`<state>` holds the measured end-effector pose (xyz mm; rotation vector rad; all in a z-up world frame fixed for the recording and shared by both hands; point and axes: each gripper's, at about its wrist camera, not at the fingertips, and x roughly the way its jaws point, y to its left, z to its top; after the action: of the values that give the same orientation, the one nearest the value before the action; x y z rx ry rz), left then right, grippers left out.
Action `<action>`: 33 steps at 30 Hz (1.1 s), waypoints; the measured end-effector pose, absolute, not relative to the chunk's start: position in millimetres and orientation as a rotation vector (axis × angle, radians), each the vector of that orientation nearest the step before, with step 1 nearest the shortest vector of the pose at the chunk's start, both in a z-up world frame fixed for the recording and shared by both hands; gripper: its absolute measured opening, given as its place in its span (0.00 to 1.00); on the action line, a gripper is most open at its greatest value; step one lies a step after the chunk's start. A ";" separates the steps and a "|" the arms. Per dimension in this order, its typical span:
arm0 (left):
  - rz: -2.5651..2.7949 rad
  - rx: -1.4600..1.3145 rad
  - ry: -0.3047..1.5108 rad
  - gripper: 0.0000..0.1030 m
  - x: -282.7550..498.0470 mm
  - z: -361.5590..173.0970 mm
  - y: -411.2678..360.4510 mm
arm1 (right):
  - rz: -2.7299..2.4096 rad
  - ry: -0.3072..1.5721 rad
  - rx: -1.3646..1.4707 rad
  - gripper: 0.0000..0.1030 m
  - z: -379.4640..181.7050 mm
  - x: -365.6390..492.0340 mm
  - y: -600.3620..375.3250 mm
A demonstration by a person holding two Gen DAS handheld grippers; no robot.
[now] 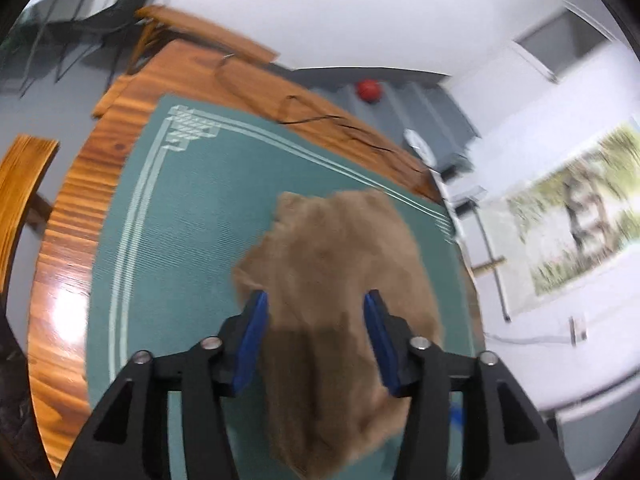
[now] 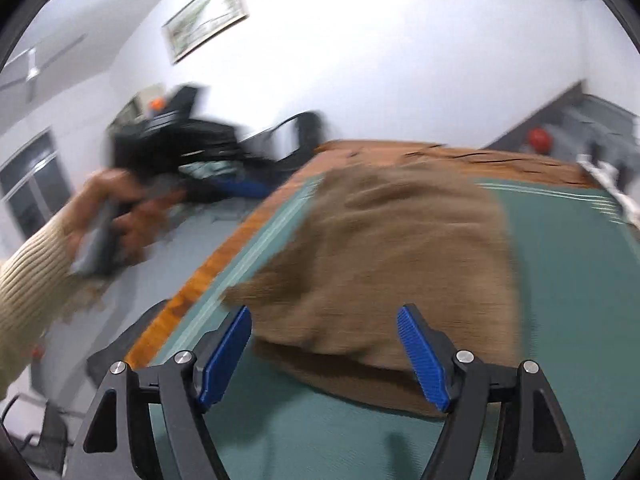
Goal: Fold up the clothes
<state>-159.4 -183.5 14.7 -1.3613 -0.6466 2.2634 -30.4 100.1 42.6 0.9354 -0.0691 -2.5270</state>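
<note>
Nearest in the left wrist view, the left tongs (image 1: 316, 304) stand wide open with nothing between the blue pads (image 1: 256, 336); the brown garment (image 1: 340, 280) lies beneath and ahead of them, passing under the gap rather than being pinched. In the right wrist view, the right tongs (image 2: 324, 320) are also spread wide and empty, with the garment's (image 2: 392, 256) near edge just ahead of the fingertips, lying on the green mat (image 2: 568, 280).

The garment is a rumpled heap, not spread flat. From the left tongs its long axis appears to run away from the camera, with the narrower end far, toward the mat's striped border (image 1: 132, 216); which end is collar or hem I cannot tell through the blur.

The risks, as I judge them: closing on a bunched fold would catch several layers at once and drag the whole pile instead of one edge. Both views are smeared by motion, so a fast approach could overshoot the hem. Farther out, the garment's far end lies near the mat's edge and the wooden table (image 1: 80, 184), so a strong pull that way could slide it off the mat.
</note>
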 end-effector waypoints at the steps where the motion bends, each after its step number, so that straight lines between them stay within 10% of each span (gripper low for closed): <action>1: 2.251 -1.336 -0.625 0.59 -149.9 21.2 -176.8 | -2.560 -0.066 0.948 0.75 41.5 -30.6 110.4; 8: 2.229 -1.409 -0.454 0.60 -125.3 -1.3 -126.7 | -2.665 -0.214 1.027 0.75 30.8 -61.6 142.7; 33: 2.150 -1.664 -0.704 0.79 -93.1 -87.5 -143.0 | -2.544 0.222 1.104 0.76 -25.0 -68.1 87.7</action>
<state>-93.1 -143.0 -87.5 -1.6642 -0.7043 2.1504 -68.1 87.7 -25.0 1.1045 0.2218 -2.5440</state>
